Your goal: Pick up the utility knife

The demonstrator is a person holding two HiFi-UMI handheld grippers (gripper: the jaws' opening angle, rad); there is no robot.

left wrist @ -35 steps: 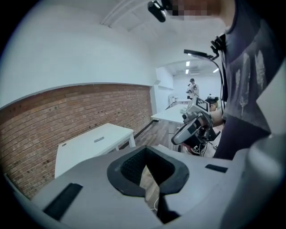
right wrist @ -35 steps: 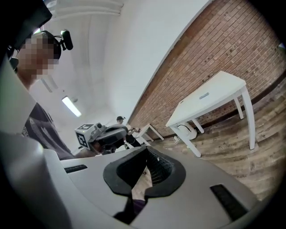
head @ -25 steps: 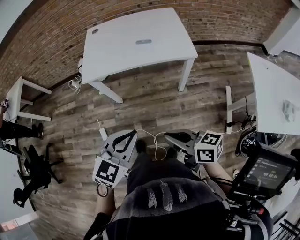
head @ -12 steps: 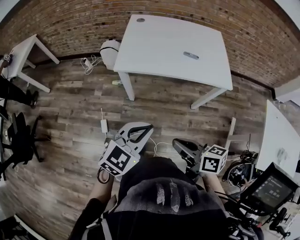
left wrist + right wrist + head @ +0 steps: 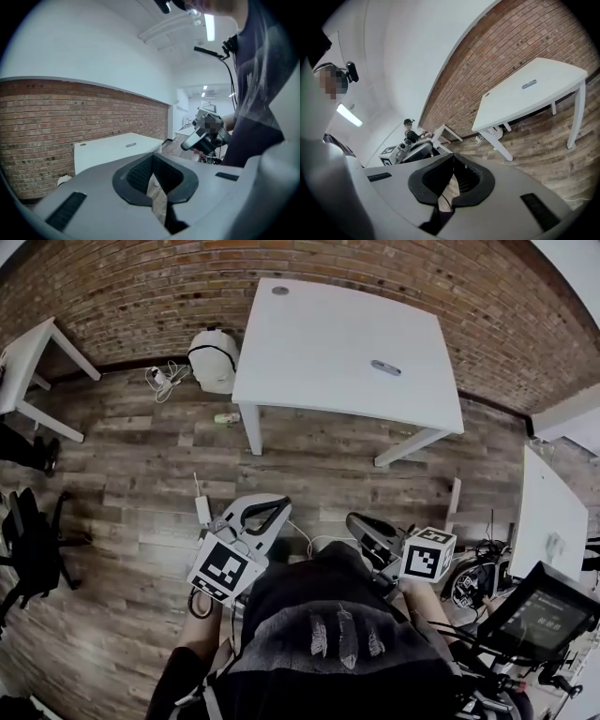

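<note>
Two tools are being held low before the person, well short of the desk (image 5: 319, 343), with bare wooden floor lying between. The left tool (image 5: 270, 511) and the right tool (image 5: 364, 527) are both being held clenched, pads together, and nothing is being gripped by either. The utility knife (image 5: 385, 367) is lying flat on the desk, a little right of its middle, alone and untouched.

Several risks are being judged from here. If the desk is being approached with the pads unparted, the knife is likely to be nudged by closed tips and slid across the smooth top, perhaps off the desk's edge. Because the knife is thin and lying flat, it could be pinched badly and tipped out of the pads. A charger and cable (image 5: 202, 506) are lying on the floor in front of the desk, near the person's feet, and could be caught underfoot
</note>
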